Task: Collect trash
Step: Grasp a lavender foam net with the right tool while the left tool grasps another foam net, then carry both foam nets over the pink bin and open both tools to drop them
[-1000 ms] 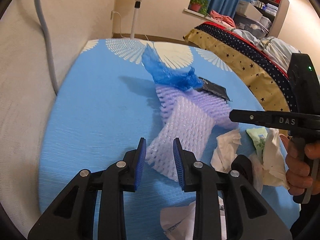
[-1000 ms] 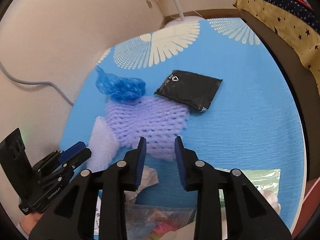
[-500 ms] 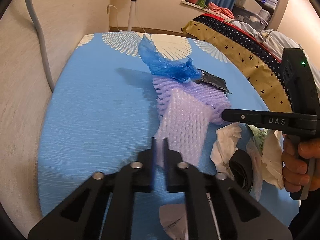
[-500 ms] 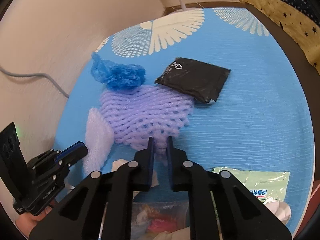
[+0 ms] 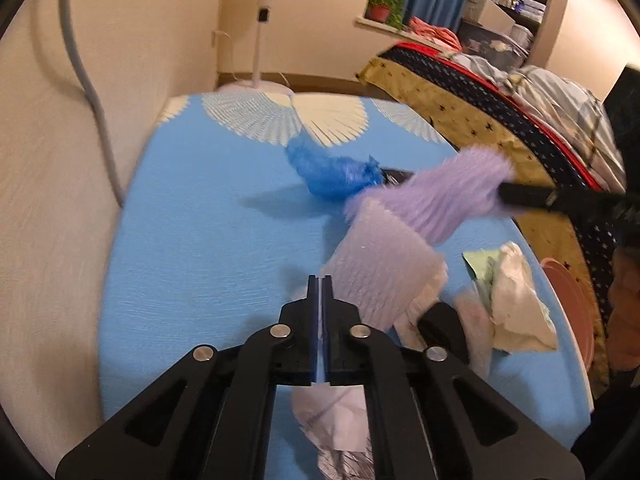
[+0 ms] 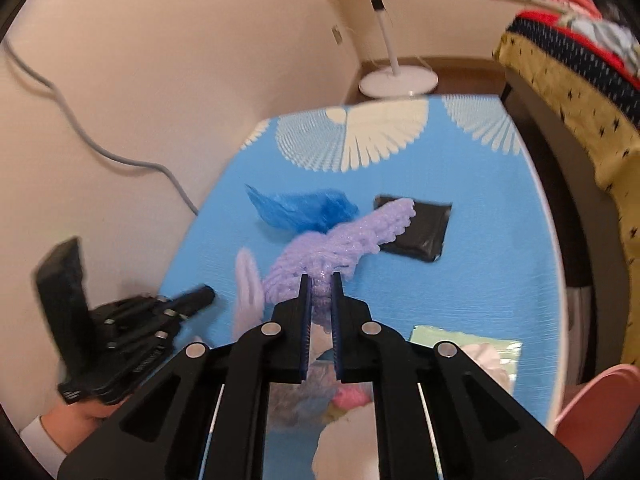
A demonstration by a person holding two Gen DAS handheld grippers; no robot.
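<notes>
My left gripper [image 5: 320,280] is shut on the corner of a white foam net sleeve [image 5: 380,268] and holds it lifted above the blue table [image 5: 200,240]. My right gripper [image 6: 320,280] is shut on a purple foam net sleeve [image 6: 340,240], which hangs lifted over the table; it also shows in the left wrist view [image 5: 448,196]. A crumpled blue plastic bag [image 6: 300,210] and a black packet [image 6: 424,228] lie on the table beyond. Crumpled tissues [image 5: 516,300] and a green wrapper [image 5: 480,268] lie near the front right.
A wall with a grey cable [image 5: 92,92] runs along the table's left side. A fan stand [image 6: 396,76] is on the floor beyond the far edge. A bed with a starred cover [image 5: 480,120] is to the right. A pink bin [image 6: 600,412] sits at the table's front right edge.
Both grippers closed from open, the left on the white sleeve and the right on the purple sleeve. Both then rose, lifting the sleeves off the table.
</notes>
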